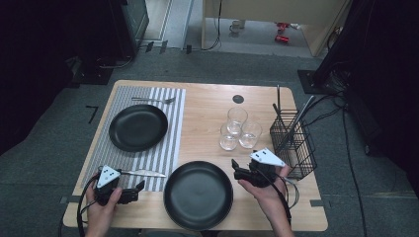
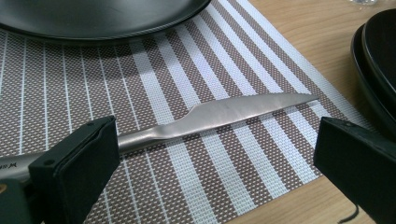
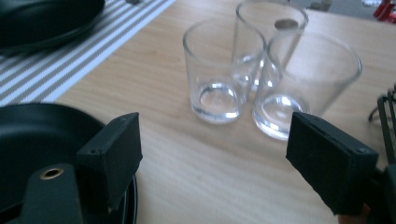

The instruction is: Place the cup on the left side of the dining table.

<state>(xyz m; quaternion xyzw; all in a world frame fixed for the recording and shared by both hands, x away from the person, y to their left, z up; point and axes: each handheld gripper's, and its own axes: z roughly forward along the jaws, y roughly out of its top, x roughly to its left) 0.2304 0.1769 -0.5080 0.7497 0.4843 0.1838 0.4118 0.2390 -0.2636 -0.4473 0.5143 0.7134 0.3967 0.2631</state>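
Pale wood worktop (image 1: 207, 103) seen from above: striped mat (image 1: 148, 158) at left, a knife (image 1: 143, 173) lying across its near edge, handle toward the left tongs (image 1: 138, 187), blade tip toward the near black plate (image 1: 198, 194). Left hand is nearer to it.

Left gripper view: left tongs (image 2: 212, 154) wide, nothing pinched; knife (image 2: 219, 114) crosses between the jaws, handle passing behind one pad, long axis slanting away toward the plate (image 2: 378, 70).

Right gripper view: right tongs (image 3: 224, 163) wide, empty, facing three glasses (image 3: 219, 70) just beyond, not touching.
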